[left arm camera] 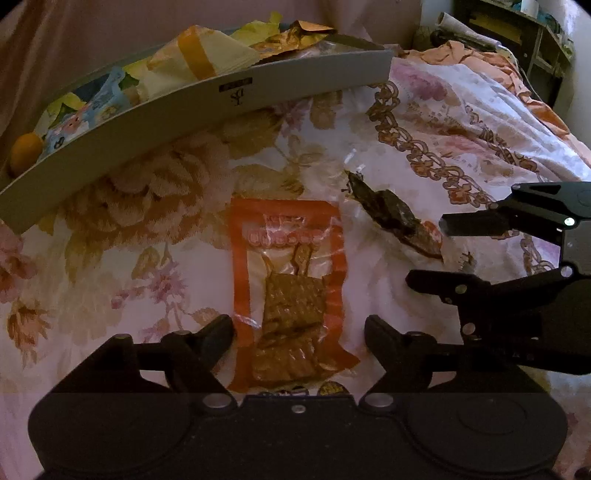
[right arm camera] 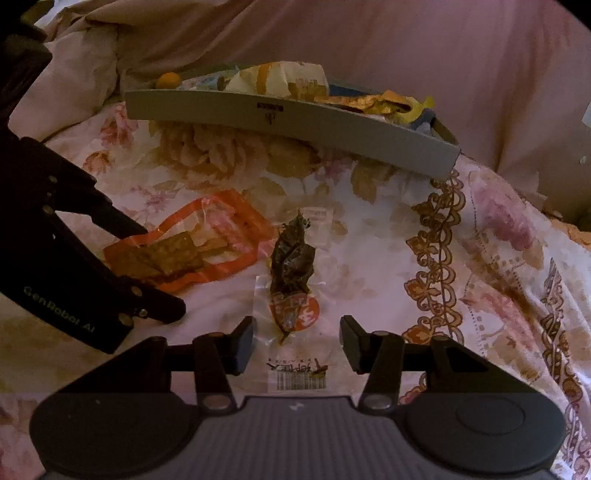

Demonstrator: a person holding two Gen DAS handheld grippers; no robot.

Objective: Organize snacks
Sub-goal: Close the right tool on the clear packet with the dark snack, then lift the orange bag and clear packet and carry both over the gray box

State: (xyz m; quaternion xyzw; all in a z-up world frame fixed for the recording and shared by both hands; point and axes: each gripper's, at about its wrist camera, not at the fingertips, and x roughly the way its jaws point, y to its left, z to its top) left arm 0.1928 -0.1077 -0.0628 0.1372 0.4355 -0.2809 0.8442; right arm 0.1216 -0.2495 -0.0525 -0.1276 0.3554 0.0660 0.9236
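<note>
An orange-edged clear packet [left arm camera: 288, 295] of brown pieces lies flat on the floral bedspread. My left gripper [left arm camera: 297, 328] stands open, one finger on either side of the packet's near end and neither pad pressing it. To its right lies a clear packet with a dark leafy snack [left arm camera: 391, 218]. My right gripper [left arm camera: 426, 251] stands open at that packet's near end. In the right wrist view the dark snack packet [right arm camera: 291, 266] reaches in between the right gripper [right arm camera: 297, 332] fingers, untouched. The orange packet [right arm camera: 192, 247] sits between the left gripper [right arm camera: 159, 269] fingers.
A long grey tray [left arm camera: 207, 110] [right arm camera: 295, 125] behind both packets holds several wrapped snacks and an orange round item [left arm camera: 26, 151]. Pink bedding [right arm camera: 406, 44] rises behind the tray. The floral bedspread [left arm camera: 461, 110] runs off to the right towards dark shelves [left arm camera: 517, 29].
</note>
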